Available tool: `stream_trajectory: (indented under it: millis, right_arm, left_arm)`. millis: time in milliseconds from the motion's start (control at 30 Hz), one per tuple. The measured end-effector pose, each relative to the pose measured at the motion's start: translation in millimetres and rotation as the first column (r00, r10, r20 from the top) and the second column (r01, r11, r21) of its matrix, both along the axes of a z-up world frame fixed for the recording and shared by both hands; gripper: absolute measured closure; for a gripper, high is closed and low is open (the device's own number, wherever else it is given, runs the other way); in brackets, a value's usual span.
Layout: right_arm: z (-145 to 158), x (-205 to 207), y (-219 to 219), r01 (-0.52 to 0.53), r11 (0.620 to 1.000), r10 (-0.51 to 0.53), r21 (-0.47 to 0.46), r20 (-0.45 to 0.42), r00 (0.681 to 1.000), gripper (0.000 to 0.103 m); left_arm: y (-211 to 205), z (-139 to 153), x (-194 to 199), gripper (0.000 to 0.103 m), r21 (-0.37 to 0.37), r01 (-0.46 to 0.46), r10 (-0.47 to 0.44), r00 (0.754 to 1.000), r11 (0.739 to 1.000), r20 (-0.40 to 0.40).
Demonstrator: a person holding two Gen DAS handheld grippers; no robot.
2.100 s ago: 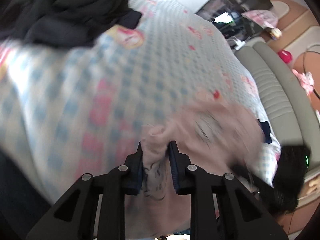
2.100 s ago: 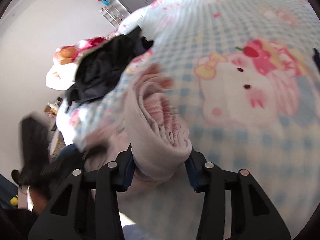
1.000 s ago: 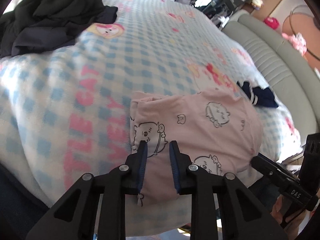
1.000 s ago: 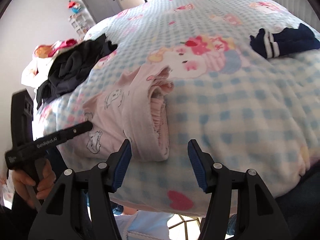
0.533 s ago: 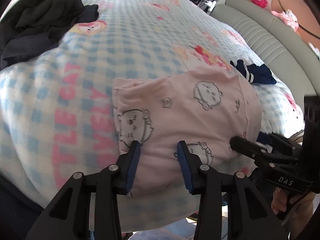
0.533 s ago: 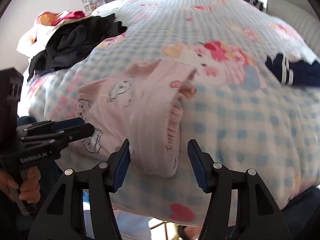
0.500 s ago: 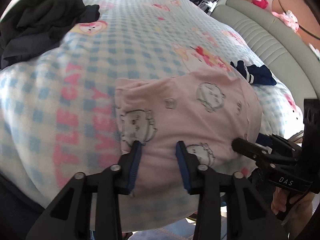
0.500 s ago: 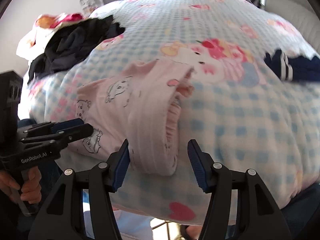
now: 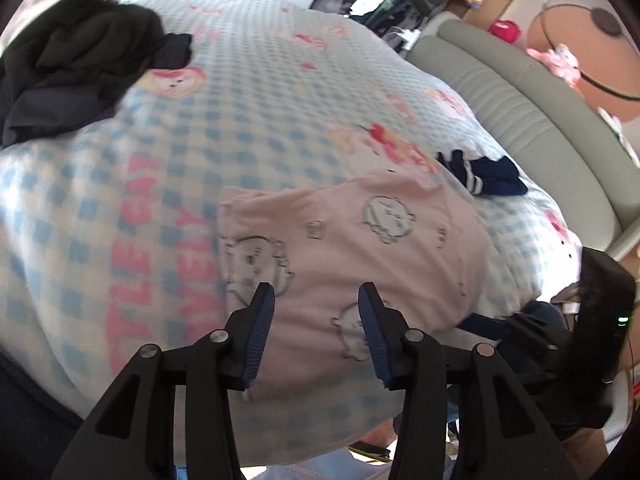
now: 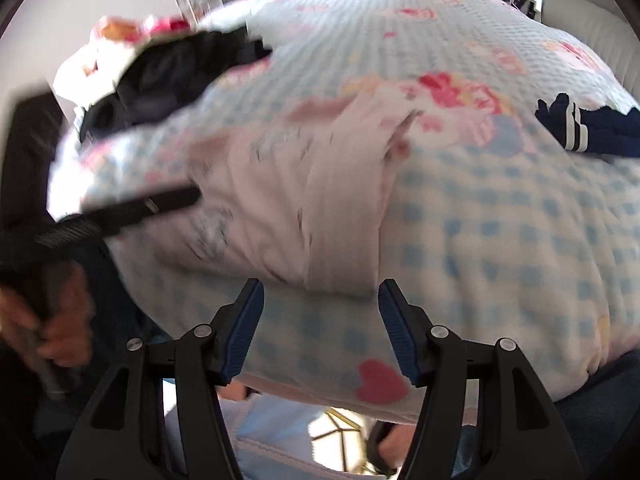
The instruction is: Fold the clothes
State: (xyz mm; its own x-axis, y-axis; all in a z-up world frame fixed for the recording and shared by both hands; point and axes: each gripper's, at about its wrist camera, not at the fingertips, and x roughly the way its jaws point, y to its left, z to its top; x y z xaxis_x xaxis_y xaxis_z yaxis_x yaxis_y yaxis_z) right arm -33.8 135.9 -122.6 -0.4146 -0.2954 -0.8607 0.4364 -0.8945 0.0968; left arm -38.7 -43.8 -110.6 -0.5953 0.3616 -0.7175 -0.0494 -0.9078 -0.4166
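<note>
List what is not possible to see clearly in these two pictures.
- Right wrist view: the folded pink printed garment is motion-blurred; its fold edges are unclear.
- Left wrist view: the garment's near edge is behind the left gripper, whose jaws are opening.
- Both views: the black clothes pile is bunched and dark; the pieces cannot be counted.

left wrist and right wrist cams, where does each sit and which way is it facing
Left wrist: on the left gripper, angled down at the pink garment on the bed; its jaws are opening, cloth under them unpinched; the right gripper shows at right.
Right wrist: on the right gripper, aimed down at the garment's folded edge, jaws opening; the left gripper and a hand show at left.
Shared: garment, navy sock, black clothes.
</note>
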Motion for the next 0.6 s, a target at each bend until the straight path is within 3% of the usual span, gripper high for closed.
stream_trajectory:
  millis: [100,267,367,433,600]
  right_arm:
    - [-2.3,-5.2,1.7,0.049,0.998,-0.048,-0.048,0.015,0.999,0.040]
    - [11.6,-11.0,20.2,0.101,0.975,-0.096,-0.198,0.034,0.995,0.039]
    - [15.4,-13.2,22.7,0.108,0.976,-0.109,-0.188,0.004,0.994,0.039]
    - [9.5,-17.5,20.3,0.129,0.984,-0.130,-0.126,0.001,0.992,0.040]
    - [5.7,-20.1,33.2,0.147,0.982,-0.148,-0.120,0.005,0.989,0.039]
  left_arm:
    - [10.1,1.1,1.9,0.057,-0.050,0.024,-0.025,1.000,0.998,-0.010]
    - [14.0,9.0,6.7,0.057,-0.048,0.034,-0.037,0.997,0.998,-0.060]
    - [20.4,-1.8,2.2,0.055,-0.093,0.045,-0.045,0.999,0.995,0.001]
    - [24.0,-11.7,-3.5,0.054,-0.139,0.052,-0.044,0.997,0.989,0.056]
    - [10.8,-11.1,-4.7,0.055,-0.131,0.003,0.006,0.998,0.991,0.066]
